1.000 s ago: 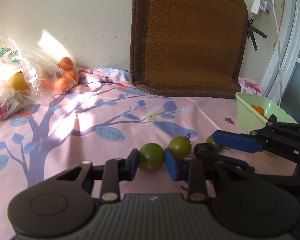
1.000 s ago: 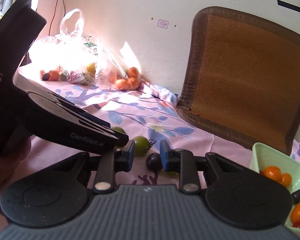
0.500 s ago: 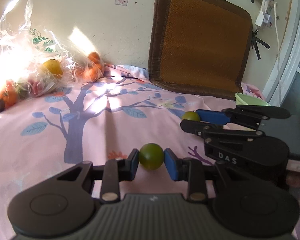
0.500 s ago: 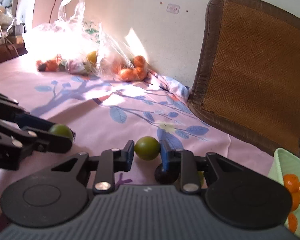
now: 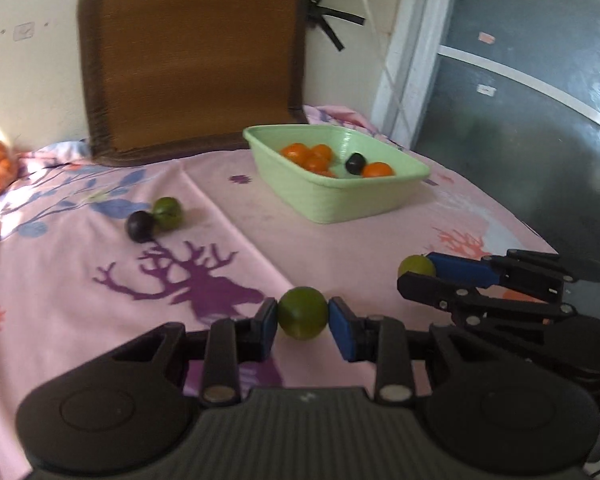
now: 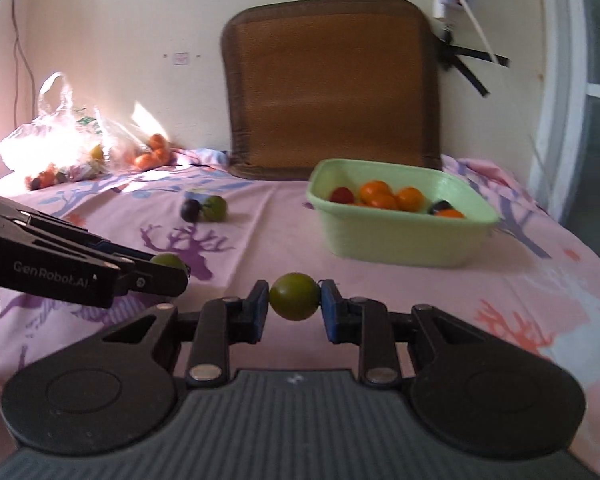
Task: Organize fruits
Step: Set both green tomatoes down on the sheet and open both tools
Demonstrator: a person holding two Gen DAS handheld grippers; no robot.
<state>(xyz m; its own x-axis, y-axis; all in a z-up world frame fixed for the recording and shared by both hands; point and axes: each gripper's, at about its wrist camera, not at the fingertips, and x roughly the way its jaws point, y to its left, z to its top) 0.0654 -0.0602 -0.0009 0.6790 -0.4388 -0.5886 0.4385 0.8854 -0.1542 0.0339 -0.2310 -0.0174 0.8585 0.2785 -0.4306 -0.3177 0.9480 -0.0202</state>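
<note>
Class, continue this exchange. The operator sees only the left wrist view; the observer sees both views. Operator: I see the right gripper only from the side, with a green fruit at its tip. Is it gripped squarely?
Observer: Yes. In the right wrist view, the right gripper has the green fruit centred between both pads.
Operator: What does the green basin hold that I cannot see?
Observer: A red fruit lies at its left end, beside the oranges.
Operator: Is there anything at the far left by the wall?
Observer: A clear plastic bag with more fruit inside sits there.
</note>
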